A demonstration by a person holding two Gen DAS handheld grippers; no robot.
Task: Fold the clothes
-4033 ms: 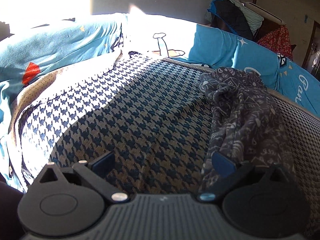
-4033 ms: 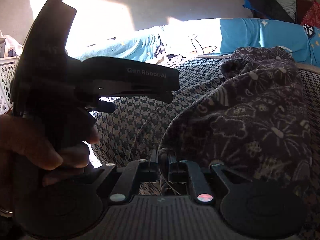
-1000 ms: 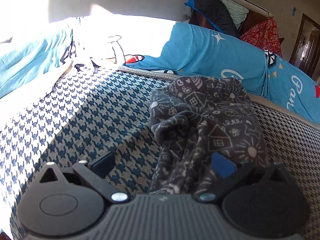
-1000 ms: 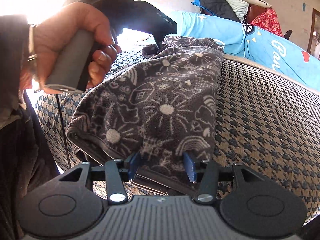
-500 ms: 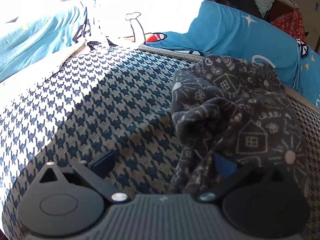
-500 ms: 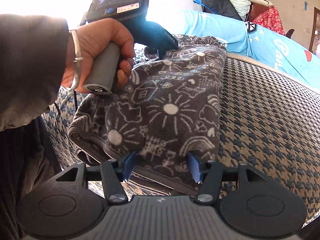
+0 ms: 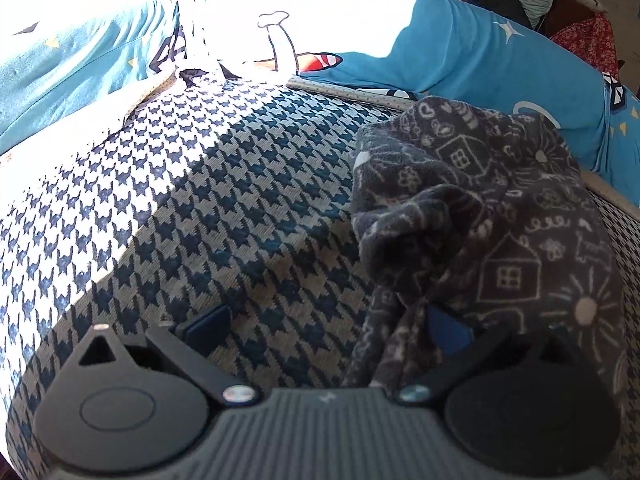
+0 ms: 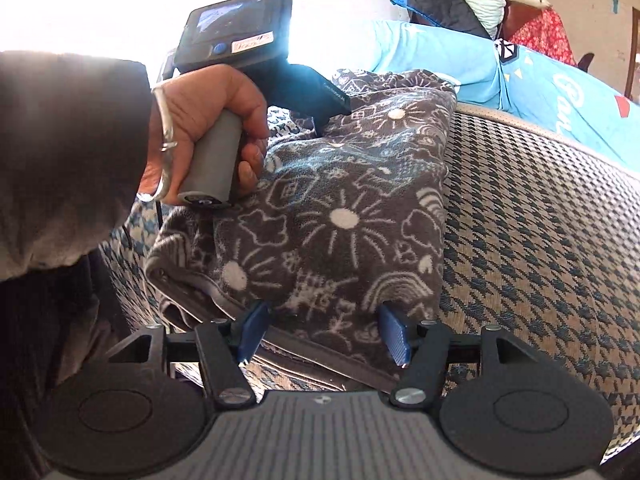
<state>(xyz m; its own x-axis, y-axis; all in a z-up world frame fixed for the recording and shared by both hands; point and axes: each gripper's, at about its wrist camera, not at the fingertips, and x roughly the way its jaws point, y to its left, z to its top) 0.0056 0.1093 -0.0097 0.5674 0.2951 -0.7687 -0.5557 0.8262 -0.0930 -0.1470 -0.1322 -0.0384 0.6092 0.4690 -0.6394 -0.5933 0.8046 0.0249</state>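
A dark grey fleece garment (image 7: 500,220) with white doodles of houses and suns lies folded on the houndstooth bed cover (image 7: 200,220). My left gripper (image 7: 324,328) is open wide and low over the cover. The garment's bunched left edge lies just inside its right pad (image 7: 446,326). In the right wrist view the garment (image 8: 340,200) stretches away from me. My right gripper (image 8: 324,332) is open at the near hem, a blue pad (image 8: 394,334) on each side of the fold, neither pressing it. A hand (image 8: 208,120) holds the left gripper's handle over the far left part.
Blue printed bedding (image 7: 480,52) runs along the back of the bed, lit white by sun at the left. Piled clothes and pillows (image 8: 452,4) sit beyond it. Bare houndstooth cover (image 8: 540,240) spreads right of the garment. A dark sleeve (image 8: 60,160) fills the left of the right wrist view.
My right gripper's jaws have spread apart around the near hem. My left gripper has dipped down closer to the garment's far left edge, and its hand has come further into the right wrist view.
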